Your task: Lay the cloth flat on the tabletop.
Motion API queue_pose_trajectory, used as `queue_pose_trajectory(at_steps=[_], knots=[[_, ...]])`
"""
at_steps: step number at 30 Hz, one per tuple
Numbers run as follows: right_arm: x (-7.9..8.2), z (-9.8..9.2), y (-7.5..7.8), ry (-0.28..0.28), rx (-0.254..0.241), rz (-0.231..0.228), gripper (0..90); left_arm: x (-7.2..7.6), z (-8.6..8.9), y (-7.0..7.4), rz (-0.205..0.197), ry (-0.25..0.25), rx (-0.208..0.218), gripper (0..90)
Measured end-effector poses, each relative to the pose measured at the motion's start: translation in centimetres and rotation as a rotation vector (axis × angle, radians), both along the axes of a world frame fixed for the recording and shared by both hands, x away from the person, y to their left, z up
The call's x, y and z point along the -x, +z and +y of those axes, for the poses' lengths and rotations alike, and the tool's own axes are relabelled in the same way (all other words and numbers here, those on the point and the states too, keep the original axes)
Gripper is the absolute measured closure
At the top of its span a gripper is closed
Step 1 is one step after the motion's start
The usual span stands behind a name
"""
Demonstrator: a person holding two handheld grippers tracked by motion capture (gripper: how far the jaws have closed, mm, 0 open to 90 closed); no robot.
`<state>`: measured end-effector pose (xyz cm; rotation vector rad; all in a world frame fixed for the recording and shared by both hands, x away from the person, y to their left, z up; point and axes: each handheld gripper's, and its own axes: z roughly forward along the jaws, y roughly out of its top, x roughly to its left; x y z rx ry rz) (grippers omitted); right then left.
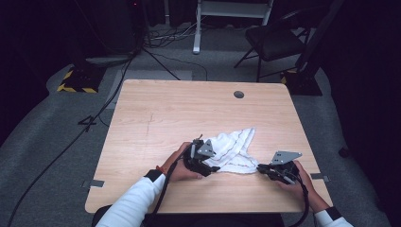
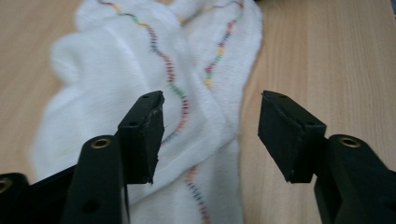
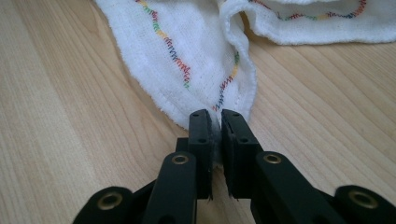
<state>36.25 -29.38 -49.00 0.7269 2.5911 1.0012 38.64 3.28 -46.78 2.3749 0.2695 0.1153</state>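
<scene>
High view: a white cloth [image 1: 234, 149] lies crumpled on the wooden bench [image 1: 165, 113], its long side running from the right tongs [image 1: 263, 169] up and left. Grey floor, dark room.

Left gripper view: left tongs [image 2: 210, 133] gape apart over the cloth.

Right gripper view: right tongs pinch the cloth's corner.

Looks like lab or recording studio: lone wooden table [image 1: 156, 113] on grey carpet [image 1: 56, 142], black curtains around, cables [image 1: 71, 142] trailing over floor, hazard-striped stand base [image 1: 75, 81], black folding chair [image 1: 274, 42], white frame legs [image 1: 197, 28].
</scene>
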Motion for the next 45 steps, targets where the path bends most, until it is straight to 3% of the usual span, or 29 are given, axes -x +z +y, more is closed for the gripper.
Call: queue_pose_trajectory(at_steps=[4, 5, 9, 11, 14, 16, 21, 22, 26, 31, 33, 34, 35, 38, 40, 42, 45], knots=[[0.0, 0.0, 0.0, 0.001, 0.0, 0.0, 82.9, -0.3, -1.0, -1.1, 0.004, -0.004, -0.056, 51.0], [0.0, 0.0, 0.0, 0.002, 0.001, -0.002, 82.8, -0.4, -1.1, -1.3, 0.024, 0.0, -0.053, 51.8], [0.0, 0.0, 0.0, 0.002, 0.004, -0.004, 82.3, -1.0, -0.9, -1.7, 0.038, 0.019, -0.046, 59.8], [0.0, 0.0, 0.0, 0.0, 0.007, -0.006, 81.4, -1.2, -0.7, -1.7, 0.031, 0.024, -0.051, 70.1], [0.0, 0.0, 0.0, -0.001, 0.009, -0.009, 79.5, -1.3, -0.6, -1.7, 0.026, 0.022, -0.058, 73.7], [0.0, 0.0, 0.1, -0.005, 0.011, -0.015, 73.0, -1.3, -0.6, -1.6, 0.023, 0.019, -0.066, 76.8], [-0.5, -1.2, 1.8, -0.057, -0.078, -0.052, 59.7, -1.4, -0.2, -1.1, 0.008, 0.013, -0.046, 85.3], [-1.1, -1.6, 2.4, -0.105, -0.116, -0.07, 56.4, -1.4, -0.1, -0.9, 0.005, 0.015, -0.046, 86.7], [-2.4, -2.1, 3.1, -0.167, -0.154, -0.086, 53.3, -1.4, 0.1, -0.7, -0.013, 0.0, -0.047, 87.5], [-6.0, -1.7, 3.5, -0.237, -0.168, -0.096, 47.4, -1.6, 0.5, -0.3, -0.041, 0.025, -0.033, 87.7], [-7.3, -1.4, 3.5, -0.25, -0.16, -0.102, 45.1, -2.0, 1.1, 0.2, -0.043, 0.055, -0.003, 87.7], [-9.3, -0.9, 3.3, -0.25, -0.152, -0.078, 42.7, -2.1, 1.4, 0.4, -0.047, 0.077, 0.005, 87.7], [-9.3, -0.9, 3.3, -0.25, -0.152, -0.078, 42.7, -2.4, 1.8, 0.6, -0.056, 0.089, 0.014, 87.7], [-11.4, -0.5, 2.9, -0.285, -0.149, -0.053, 42.2, -3.0, 2.9, 1.1, -0.079, 0.125, 0.033, 87.8], [-12.1, -0.3, 2.7, -0.297, -0.153, -0.053, 43.8, -3.6, 3.7, 1.2, -0.07, 0.155, 0.056, 87.8], [-12.8, 0.4, 2.3, -0.301, -0.116, -0.045, 42.7, -4.1, 4.2, 1.4, -0.083, 0.187, 0.063, 87.8], [-13.4, 1.0, 1.8, -0.296, -0.1, -0.044, 42.6, -4.7, 4.7, 1.5, -0.094, 0.219, 0.072, 87.9]])
